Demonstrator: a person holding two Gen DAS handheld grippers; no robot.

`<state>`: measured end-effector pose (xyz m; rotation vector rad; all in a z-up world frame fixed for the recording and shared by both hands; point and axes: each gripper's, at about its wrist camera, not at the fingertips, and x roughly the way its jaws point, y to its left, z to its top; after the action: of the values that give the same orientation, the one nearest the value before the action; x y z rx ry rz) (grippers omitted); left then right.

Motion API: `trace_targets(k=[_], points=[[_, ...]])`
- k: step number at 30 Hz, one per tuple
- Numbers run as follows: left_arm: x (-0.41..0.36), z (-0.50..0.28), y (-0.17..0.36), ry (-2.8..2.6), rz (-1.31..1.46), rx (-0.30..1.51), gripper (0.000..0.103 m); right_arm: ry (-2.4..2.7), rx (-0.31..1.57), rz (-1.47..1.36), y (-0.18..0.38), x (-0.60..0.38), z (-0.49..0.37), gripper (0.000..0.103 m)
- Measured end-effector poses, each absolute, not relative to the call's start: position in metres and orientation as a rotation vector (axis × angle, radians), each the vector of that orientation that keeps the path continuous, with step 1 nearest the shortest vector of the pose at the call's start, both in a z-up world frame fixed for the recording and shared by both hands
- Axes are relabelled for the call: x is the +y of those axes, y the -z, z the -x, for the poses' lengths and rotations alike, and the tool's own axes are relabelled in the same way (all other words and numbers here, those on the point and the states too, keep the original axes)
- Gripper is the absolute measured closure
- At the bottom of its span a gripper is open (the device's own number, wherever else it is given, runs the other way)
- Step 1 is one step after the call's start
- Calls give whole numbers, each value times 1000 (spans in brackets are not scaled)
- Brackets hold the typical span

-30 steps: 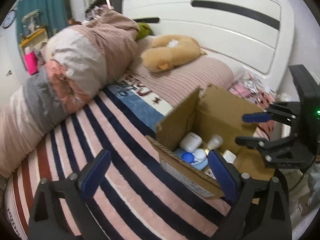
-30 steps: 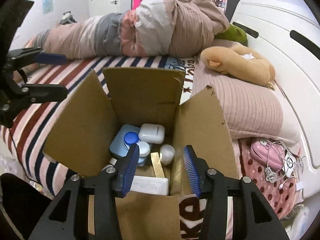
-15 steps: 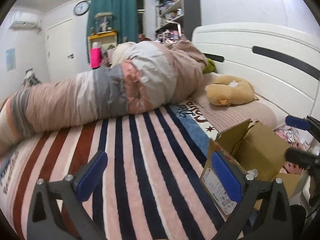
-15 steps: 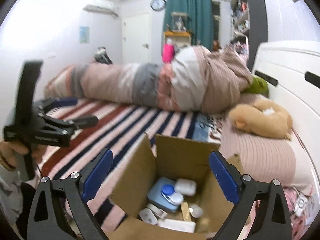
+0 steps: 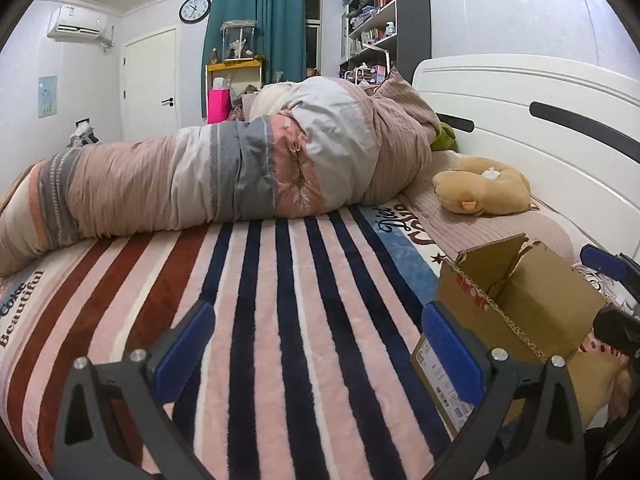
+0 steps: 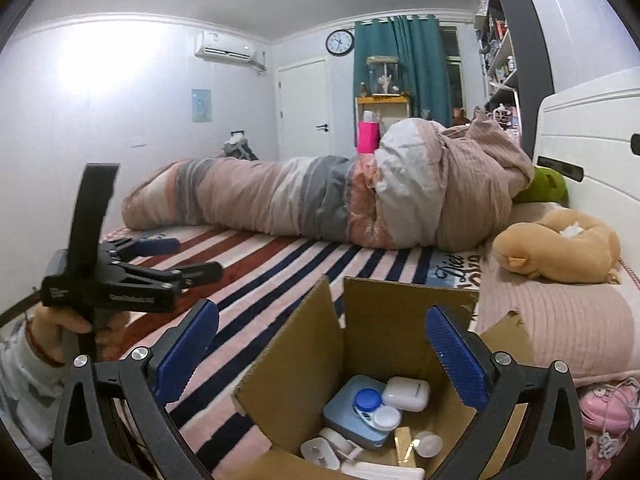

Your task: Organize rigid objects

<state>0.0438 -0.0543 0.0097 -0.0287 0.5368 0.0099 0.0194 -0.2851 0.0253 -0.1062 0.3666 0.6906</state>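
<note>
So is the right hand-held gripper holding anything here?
No, the right hand-held gripper is wide open and empty above the brown cardboard box.

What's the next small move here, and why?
Probably stop and hold both grippers clear of the box. The right gripper and left gripper have jaws wide open and empty. The small items, such as the white case and blue case, already lie inside the cardboard box. No loose rigid object shows on the striped blanket.
</note>
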Motion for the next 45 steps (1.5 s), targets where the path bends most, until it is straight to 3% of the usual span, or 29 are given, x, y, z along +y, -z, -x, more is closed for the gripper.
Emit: trace_targets(k=[45], points=[[-59, -31, -13, -35, 65, 474, 1, -633, 303, 35, -31, -279, -12, 0]])
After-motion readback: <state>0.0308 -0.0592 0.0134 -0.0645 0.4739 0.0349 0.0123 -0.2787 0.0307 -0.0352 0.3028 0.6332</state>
